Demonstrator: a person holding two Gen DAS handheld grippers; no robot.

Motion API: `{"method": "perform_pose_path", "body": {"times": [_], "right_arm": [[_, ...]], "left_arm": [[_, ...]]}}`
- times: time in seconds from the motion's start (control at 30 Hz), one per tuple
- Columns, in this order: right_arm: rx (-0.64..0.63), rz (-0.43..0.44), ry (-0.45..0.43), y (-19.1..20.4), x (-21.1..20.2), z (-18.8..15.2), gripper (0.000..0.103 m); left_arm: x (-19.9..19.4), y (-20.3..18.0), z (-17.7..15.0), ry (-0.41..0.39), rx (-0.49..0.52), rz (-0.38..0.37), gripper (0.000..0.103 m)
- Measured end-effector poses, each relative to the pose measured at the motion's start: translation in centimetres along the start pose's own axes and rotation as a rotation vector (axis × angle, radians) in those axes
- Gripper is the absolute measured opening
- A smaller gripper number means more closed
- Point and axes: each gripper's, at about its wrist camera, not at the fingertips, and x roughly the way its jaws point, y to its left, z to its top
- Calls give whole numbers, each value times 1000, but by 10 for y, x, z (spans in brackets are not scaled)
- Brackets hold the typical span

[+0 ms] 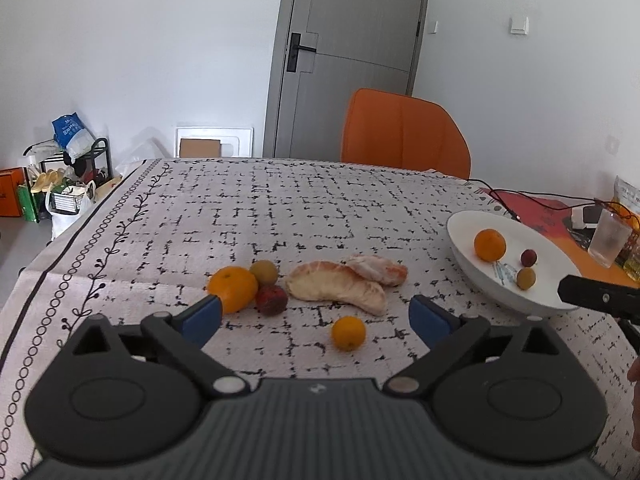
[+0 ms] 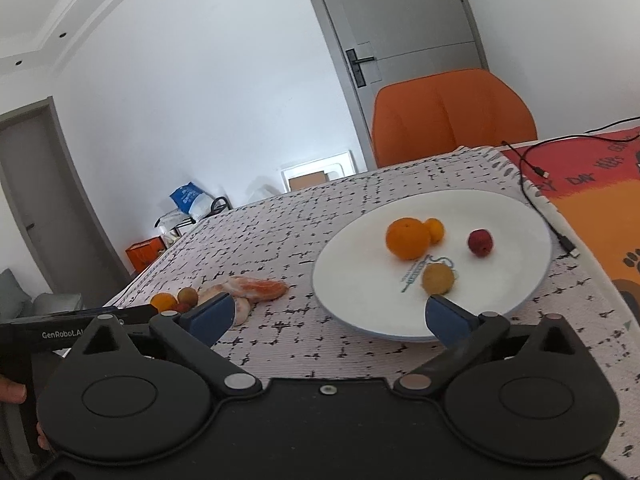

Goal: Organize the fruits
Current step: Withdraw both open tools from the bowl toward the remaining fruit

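In the left wrist view my left gripper (image 1: 316,318) is open and empty above the tablecloth. Between and ahead of its fingers lie a small orange (image 1: 348,333), two peeled pomelo segments (image 1: 340,286), a large orange (image 1: 233,289), a red lychee (image 1: 271,299) and a yellow-green fruit (image 1: 264,271). The white plate (image 1: 464,236) at the right holds an orange (image 1: 489,244), a red fruit (image 1: 528,257) and a yellowish fruit (image 1: 525,278). In the right wrist view my right gripper (image 2: 328,316) is open and empty at the near rim of the plate (image 2: 360,304), which holds an orange (image 2: 406,238), a small orange (image 2: 435,230), a red fruit (image 2: 479,242) and a yellowish fruit (image 2: 438,278).
An orange chair (image 1: 404,132) stands behind the table's far edge. A black cable (image 2: 532,184) runs past the plate over an orange-red mat (image 2: 592,200). A glass (image 1: 610,236) and bags stand at the far right. The table's left edge drops to floor clutter (image 1: 64,184).
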Motion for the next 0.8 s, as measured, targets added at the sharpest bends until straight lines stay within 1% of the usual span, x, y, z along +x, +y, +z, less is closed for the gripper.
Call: {"method": "perform_pose_path", "body": {"times": [0.1, 0.2, 0.3, 0.5, 0.8], "right_arm": [[-16, 2, 9, 8, 5, -1, 103], [-28, 13, 22, 15, 10, -2, 103], [-44, 19, 34, 22, 15, -2, 103], [-58, 39, 47, 34, 25, -3, 103], [-80, 54, 67, 48, 40, -4, 103]], "left_arm": [[-3, 7, -2, -6, -10, 2, 99], [-4, 15, -3, 5, -25, 7, 99], [-5, 24, -4, 4, -39, 27, 99], [-4, 39, -2, -6, -67, 45, 96], [2, 51, -1, -7, -78, 57, 82]]}}
